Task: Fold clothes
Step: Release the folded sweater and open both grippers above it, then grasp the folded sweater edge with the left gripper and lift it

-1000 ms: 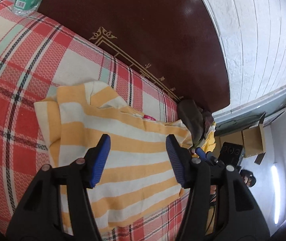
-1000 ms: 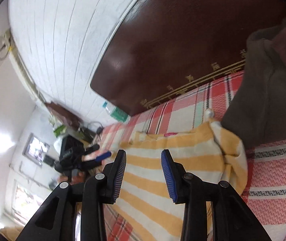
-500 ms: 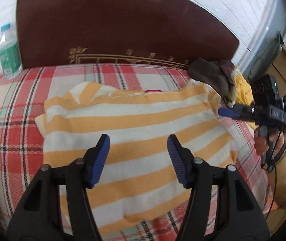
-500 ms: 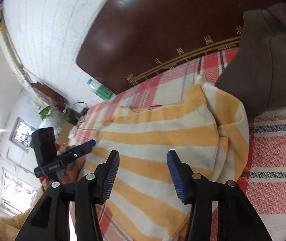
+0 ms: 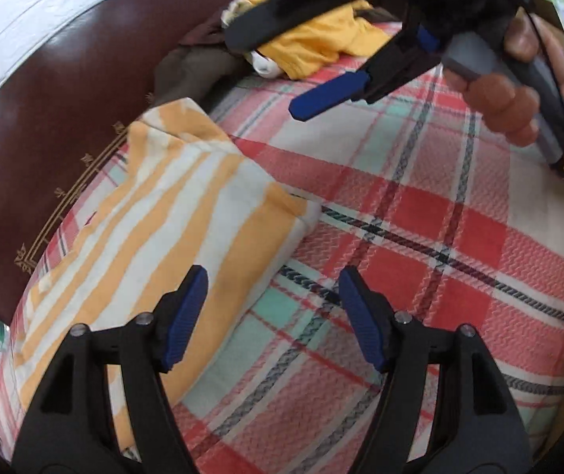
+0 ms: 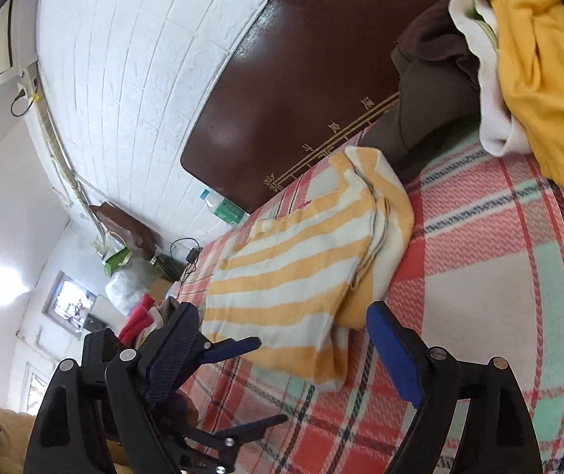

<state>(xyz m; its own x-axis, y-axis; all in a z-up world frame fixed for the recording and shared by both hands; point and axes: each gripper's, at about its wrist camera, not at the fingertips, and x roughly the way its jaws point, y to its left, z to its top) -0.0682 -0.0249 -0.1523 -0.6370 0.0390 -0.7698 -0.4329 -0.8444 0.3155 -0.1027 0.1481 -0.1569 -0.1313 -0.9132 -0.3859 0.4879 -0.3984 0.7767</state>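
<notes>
Both tongs have swung rightward off the striped shirt (image 5: 187,213), which lies folded at the bed's far left by the headboard (image 5: 64,91). Left gripper (image 5: 274,316) and right gripper (image 6: 282,355) gape wide, holding nothing (next garment likely): the yellow garment (image 6: 534,75).

Plaid bedspread (image 5: 432,213), dark headboard (image 6: 305,79), water bottle (image 6: 222,207), brick wall (image 6: 131,79).

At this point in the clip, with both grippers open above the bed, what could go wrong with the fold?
The striped shirt has a bunched, layered right edge; grabbing there may pinch only some layers. The left gripper hovers half over the plaid blanket, so closing might catch blanket too. The right gripper sits near it, so they could collide.
</notes>
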